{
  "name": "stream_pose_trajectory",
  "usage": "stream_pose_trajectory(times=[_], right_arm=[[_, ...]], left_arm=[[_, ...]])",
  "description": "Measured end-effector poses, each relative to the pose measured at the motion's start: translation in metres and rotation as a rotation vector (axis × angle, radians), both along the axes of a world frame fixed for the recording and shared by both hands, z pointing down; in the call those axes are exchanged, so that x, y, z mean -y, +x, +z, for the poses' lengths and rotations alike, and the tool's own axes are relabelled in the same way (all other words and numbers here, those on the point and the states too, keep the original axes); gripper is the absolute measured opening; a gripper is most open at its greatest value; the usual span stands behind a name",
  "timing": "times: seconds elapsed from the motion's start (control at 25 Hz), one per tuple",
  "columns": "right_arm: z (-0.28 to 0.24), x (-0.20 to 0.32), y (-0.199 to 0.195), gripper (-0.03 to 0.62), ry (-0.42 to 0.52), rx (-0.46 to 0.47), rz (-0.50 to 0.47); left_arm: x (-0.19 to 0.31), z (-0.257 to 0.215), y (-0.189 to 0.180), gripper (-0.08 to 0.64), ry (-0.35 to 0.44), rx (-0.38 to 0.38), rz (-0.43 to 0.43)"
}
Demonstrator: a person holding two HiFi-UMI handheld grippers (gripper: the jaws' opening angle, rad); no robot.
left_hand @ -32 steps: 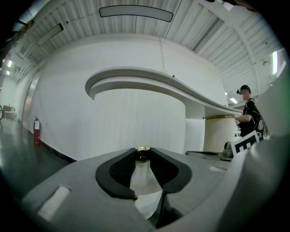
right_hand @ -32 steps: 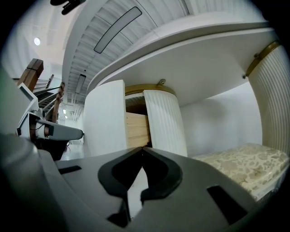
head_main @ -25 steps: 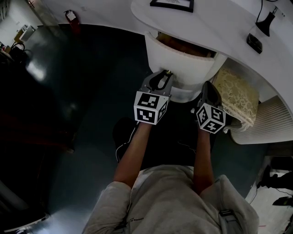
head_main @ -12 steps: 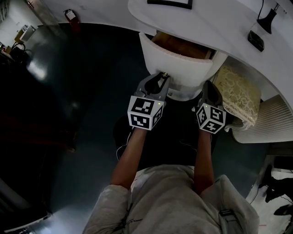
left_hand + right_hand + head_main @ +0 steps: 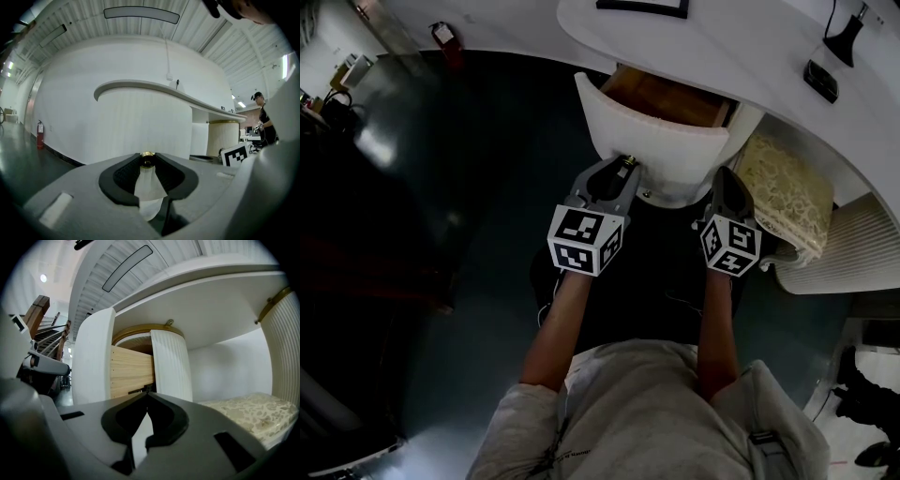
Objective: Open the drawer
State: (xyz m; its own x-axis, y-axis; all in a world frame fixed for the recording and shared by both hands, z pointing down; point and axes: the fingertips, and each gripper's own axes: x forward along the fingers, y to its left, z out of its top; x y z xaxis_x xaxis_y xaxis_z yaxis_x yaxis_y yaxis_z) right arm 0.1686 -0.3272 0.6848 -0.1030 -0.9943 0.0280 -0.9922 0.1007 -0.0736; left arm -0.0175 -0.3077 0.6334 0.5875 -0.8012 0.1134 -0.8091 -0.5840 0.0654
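A curved white drawer (image 5: 652, 150) stands partly out of the round cabinet under the white counter (image 5: 741, 47), and its wooden inside (image 5: 670, 97) shows. My left gripper (image 5: 624, 167) is shut on the small brass knob (image 5: 147, 154) on the drawer front (image 5: 140, 122). The knob sits pinched between the black pads (image 5: 166, 171). To its right, my right gripper (image 5: 725, 174) hangs apart from the drawer, shut with nothing in it. The right gripper view has the drawer's wooden side (image 5: 131, 371) and white front (image 5: 93, 357) ahead of the right gripper (image 5: 147, 397).
A cream patterned cushion (image 5: 783, 192) lies right of the cabinet, beside a ribbed white unit (image 5: 853, 253). A black frame (image 5: 642, 6) and a black device (image 5: 820, 80) sit on the counter. A fire extinguisher (image 5: 445, 36) stands at the far wall. The floor is dark and glossy.
My left gripper has drawn back toward the person with the knob, and the drawer has slid further out, baring more wood. The right gripper has stayed put.
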Motion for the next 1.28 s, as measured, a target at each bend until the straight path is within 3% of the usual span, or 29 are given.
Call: stream_pose_trajectory(times=[1.28], right_arm=[[-0.003, 0.025, -0.014, 0.015, -0.012, 0.061, -0.039]], left_arm=[[-0.033, 0.002, -0.018, 0.106, 0.008, 0.028, -0.005]])
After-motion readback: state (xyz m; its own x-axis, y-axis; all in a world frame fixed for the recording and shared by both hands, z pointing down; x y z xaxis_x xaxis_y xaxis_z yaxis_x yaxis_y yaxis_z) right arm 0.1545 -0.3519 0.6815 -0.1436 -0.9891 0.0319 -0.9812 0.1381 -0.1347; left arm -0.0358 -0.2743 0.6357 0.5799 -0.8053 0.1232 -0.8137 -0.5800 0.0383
